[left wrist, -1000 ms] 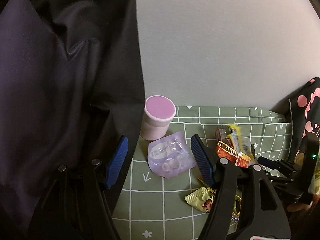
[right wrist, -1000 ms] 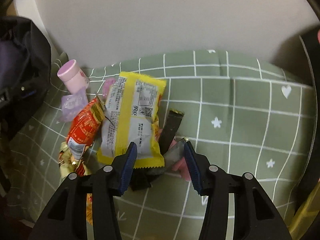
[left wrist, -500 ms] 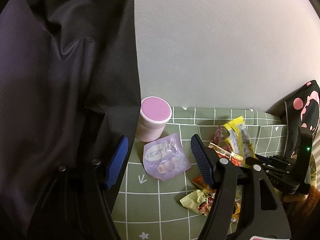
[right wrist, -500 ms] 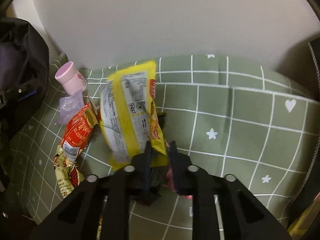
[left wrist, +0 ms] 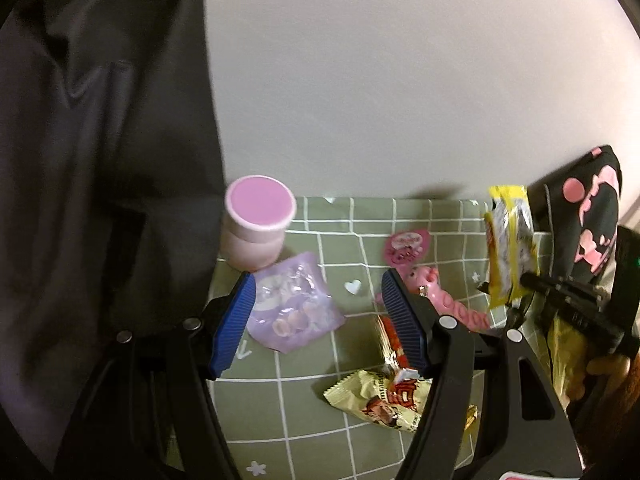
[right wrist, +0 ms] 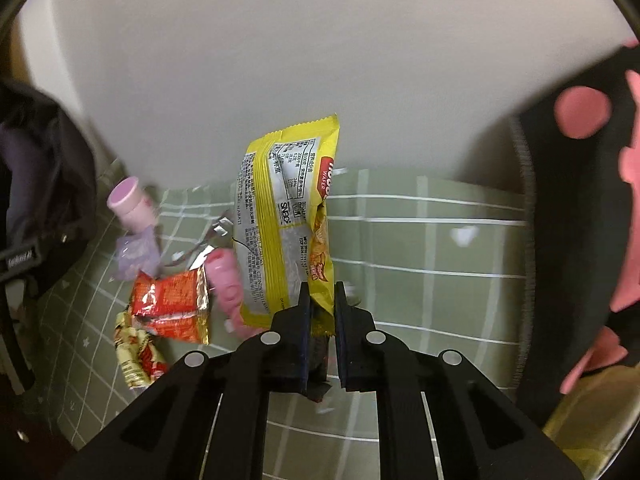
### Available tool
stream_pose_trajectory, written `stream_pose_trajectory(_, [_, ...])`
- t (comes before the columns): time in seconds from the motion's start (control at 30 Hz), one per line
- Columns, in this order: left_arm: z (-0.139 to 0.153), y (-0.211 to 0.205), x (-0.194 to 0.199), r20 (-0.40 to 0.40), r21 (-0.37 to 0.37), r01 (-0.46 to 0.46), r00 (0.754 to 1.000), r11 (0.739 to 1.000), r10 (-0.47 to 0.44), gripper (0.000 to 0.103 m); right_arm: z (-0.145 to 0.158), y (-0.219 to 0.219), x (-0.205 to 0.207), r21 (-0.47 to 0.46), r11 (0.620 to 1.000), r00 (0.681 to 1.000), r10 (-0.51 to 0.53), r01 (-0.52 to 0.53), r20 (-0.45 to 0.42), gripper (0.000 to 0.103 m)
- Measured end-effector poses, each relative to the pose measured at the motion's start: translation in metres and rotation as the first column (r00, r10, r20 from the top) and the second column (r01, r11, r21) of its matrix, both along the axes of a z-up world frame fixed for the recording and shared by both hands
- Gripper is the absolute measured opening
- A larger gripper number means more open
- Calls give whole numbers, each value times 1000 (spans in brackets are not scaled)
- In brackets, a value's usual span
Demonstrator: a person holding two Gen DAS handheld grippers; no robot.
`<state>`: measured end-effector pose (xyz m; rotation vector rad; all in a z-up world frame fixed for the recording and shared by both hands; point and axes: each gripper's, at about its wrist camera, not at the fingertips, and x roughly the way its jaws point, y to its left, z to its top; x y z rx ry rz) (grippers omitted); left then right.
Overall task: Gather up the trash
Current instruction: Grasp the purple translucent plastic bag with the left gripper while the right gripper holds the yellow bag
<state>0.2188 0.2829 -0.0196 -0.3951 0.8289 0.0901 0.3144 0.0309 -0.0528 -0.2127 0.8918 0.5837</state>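
The yellow wafer packet (right wrist: 288, 224) is showing "WAFER" in white on a red patch, with small print on a silver back panel. A second ago it was lying flat on the green gridded worktop (right wrist: 432, 248); now it is hanging upright at frame centre, lifted clear. The right tongs (right wrist: 320, 308) are clamping its lower edge, nearly closed. The left tongs (left wrist: 316, 320) are gaping wide, holding nothing, hovering over the purple pouch (left wrist: 294, 306) beside the pink cup (left wrist: 258, 224). The red sachet (right wrist: 172, 304) is lying lower left.
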Motion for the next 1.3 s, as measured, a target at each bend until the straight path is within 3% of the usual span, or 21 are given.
stream_pose_trajectory(0.2, [-9,-7,6,-24,24,14,1000,1000,-13,62,2,-19,-1,27,999,999,-29,30,-22,11])
stream_pose_trajectory(0.4, [-36,-9,33,-160,147,7,987,989,17,62,-17,-29,-8,33,999,996,-32,35,-77,12])
stream_pose_trajectory(0.6, [-46,2,43,-187,203,-42,979,978,81,62,-21,-33,-4,32,999,995,-38,41,-87,12])
stream_pose_trajectory(0.73, [-57,4,51,-228,207,-7,972,978,56,62,-23,-33,0,22,999,995,-37,40,-91,12])
stream_pose_trajectory(0.8, [-63,7,52,-256,158,-3,966,987,44,61,-24,-32,2,25,999,995,-30,33,-90,12])
stream_pose_trajectory(0.97, [-62,8,54,-263,116,-26,963,993,56,55,-24,-22,3,23,1000,996,-5,7,-85,12])
stream_pose_trajectory(1.07, [-61,8,48,-273,117,-41,959,992,72,36,-23,-18,1,20,1000,997,8,-6,-81,12])
stream_pose_trajectory(1.13, [-61,9,48,-280,81,-48,958,996,69,10,-22,-18,1,20,1000,997,11,-10,-79,12])
stream_pose_trajectory(1.2, [-62,3,45,-276,27,-43,960,999,49,6,-19,-18,0,16,1000,997,14,-13,-72,12])
stream_pose_trajectory(1.3, [-56,-6,44,-248,30,-14,969,999,21,3,-15,-21,-1,19,1000,998,10,-8,-61,12])
